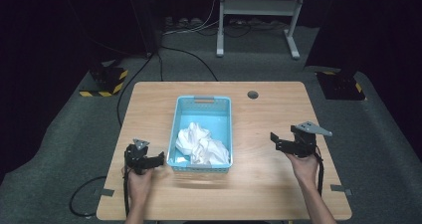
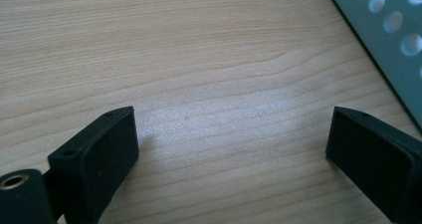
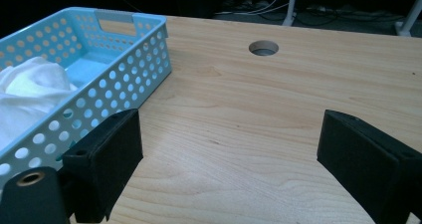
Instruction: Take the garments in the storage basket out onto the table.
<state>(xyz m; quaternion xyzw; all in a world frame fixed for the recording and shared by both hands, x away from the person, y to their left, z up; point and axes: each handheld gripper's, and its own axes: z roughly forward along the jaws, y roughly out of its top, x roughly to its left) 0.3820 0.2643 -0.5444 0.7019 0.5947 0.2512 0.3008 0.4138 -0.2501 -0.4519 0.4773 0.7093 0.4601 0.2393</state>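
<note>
Crumpled white cloth point(image 1: 201, 145) sits heaped in the light-blue basket point(image 1: 225, 115), long axis running away from the person, while left gripper point(image 1: 160, 158) and right gripper point(image 1: 275, 139) both hold jaws wide apart.

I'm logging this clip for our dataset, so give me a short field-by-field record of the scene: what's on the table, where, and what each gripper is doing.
surface: wooden table with a round hole near its far edge
container: light blue perforated basket, mid-table
contents: crumpled white cloth in the basket's near half
left gripper: jaws wide apart, holding nothing, low over bare wood just left of the basket
right gripper: jaws wide apart, holding nothing, right of the basket and apart from it
contact with cloth: none
</note>
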